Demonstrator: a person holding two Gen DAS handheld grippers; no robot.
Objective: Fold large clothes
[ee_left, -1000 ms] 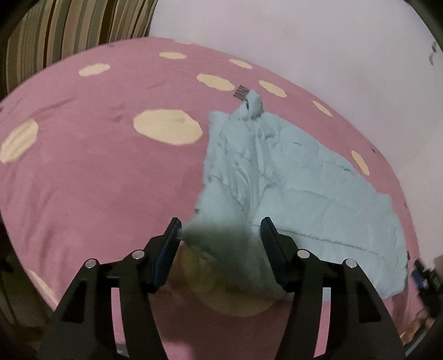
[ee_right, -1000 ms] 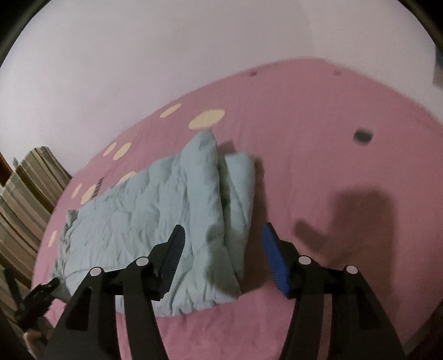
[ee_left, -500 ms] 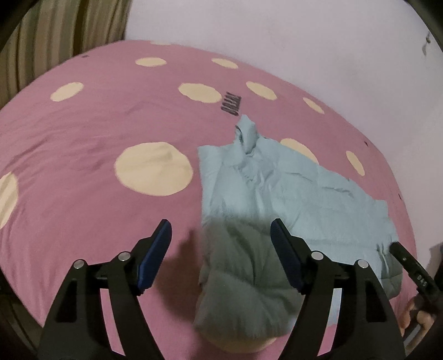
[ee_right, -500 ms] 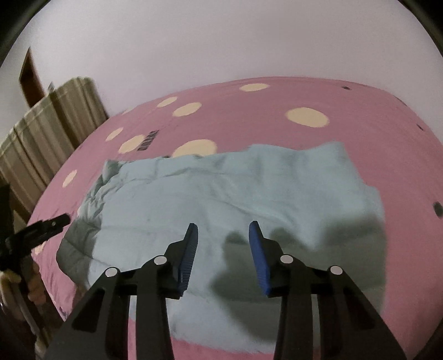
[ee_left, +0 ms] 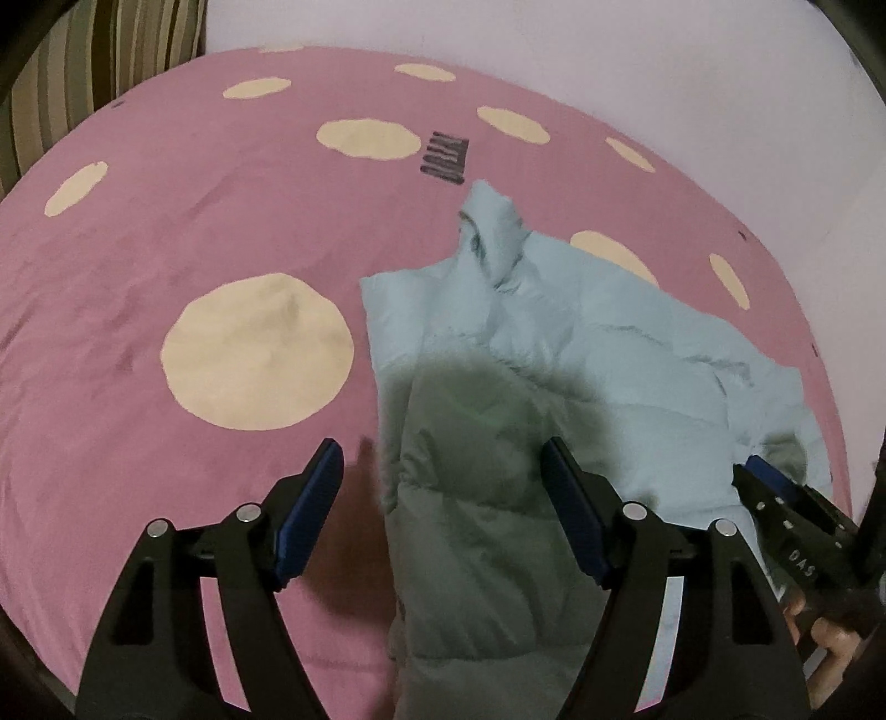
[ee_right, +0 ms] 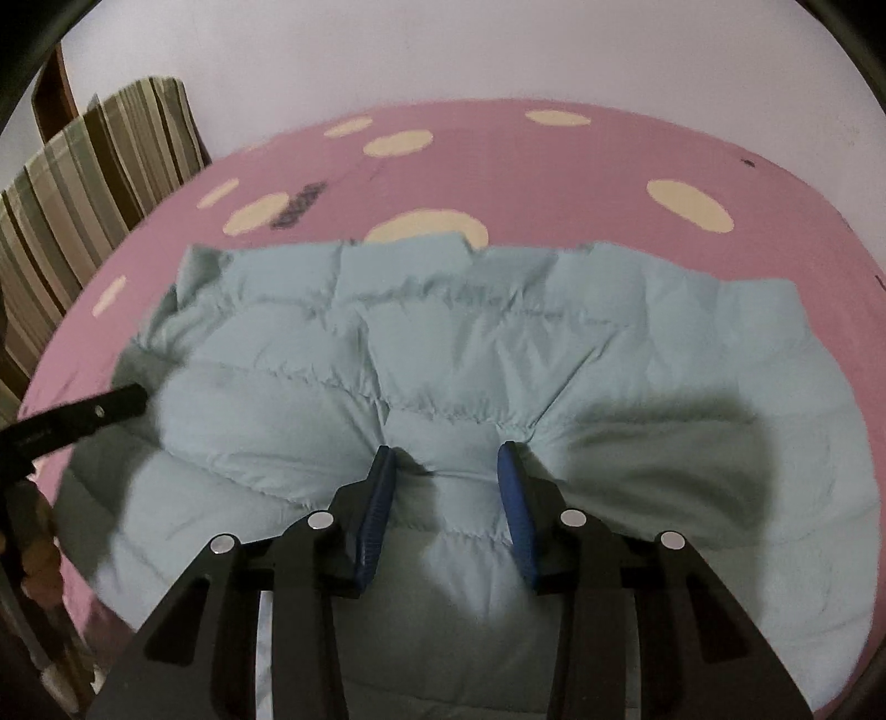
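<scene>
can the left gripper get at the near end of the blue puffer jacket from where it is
Probably yes: the left gripper hangs open right above the jacket's near end, and nothing lies between its fingers and the fabric.

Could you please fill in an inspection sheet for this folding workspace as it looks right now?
Surface: pink bedspread with cream dots and one small dark printed mark.
Job's things: light blue puffer jacket lying flat on the bedspread, partly folded.
Clutter: nothing seen.
Grippers: left gripper open above the jacket's near edge, pads clear of the fabric; right gripper pinching a ridge of jacket fabric between its blue pads.
Cables: nothing seen.
Surroundings: pale wall; striped curtain beside the bed.
</scene>
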